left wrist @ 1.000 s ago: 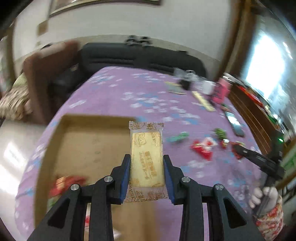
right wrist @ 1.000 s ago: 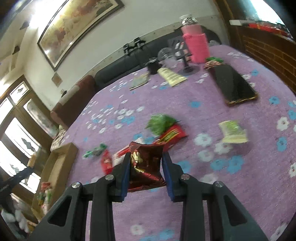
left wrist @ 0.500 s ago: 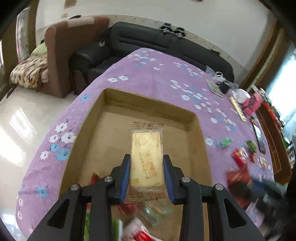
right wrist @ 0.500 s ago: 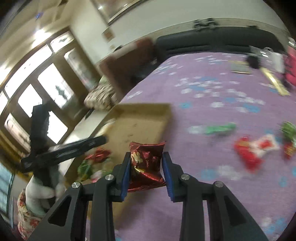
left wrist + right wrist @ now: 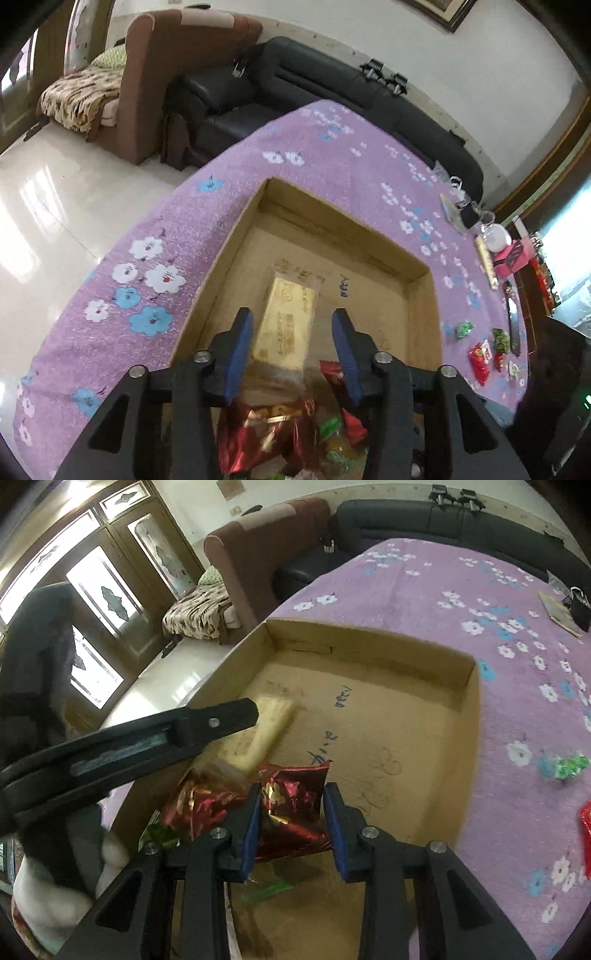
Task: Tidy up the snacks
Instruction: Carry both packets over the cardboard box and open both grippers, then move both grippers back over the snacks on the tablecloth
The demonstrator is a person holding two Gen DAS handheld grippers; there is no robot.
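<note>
A shallow cardboard box [image 5: 424, 291] [image 5: 476, 716] lies on the purple flowered tablecloth. My left gripper [image 5: 293, 343] is open above it; the yellow biscuit pack [image 5: 286, 326] [image 5: 258, 734] sits loose between the fingers, dropping into the box. My right gripper [image 5: 291, 819] hovers over the box's near end with a dark red foil snack [image 5: 293, 806] between its fingers; the right pad stands just clear of it. Several red and green snacks [image 5: 280, 432] lie in the box's near end. The left gripper's finger [image 5: 155, 738] crosses the right wrist view.
Loose snacks [image 5: 480, 354] [image 5: 565, 768] lie on the cloth right of the box. A phone [image 5: 513, 328], cups and a pink item [image 5: 511, 256] stand at the far right. A black sofa [image 5: 332, 92] and brown armchair [image 5: 184, 74] are beyond the table edge.
Both grippers moved over the box. My left gripper opened and released the biscuit pack. My right gripper's fingers have spread around the red foil snack.
</note>
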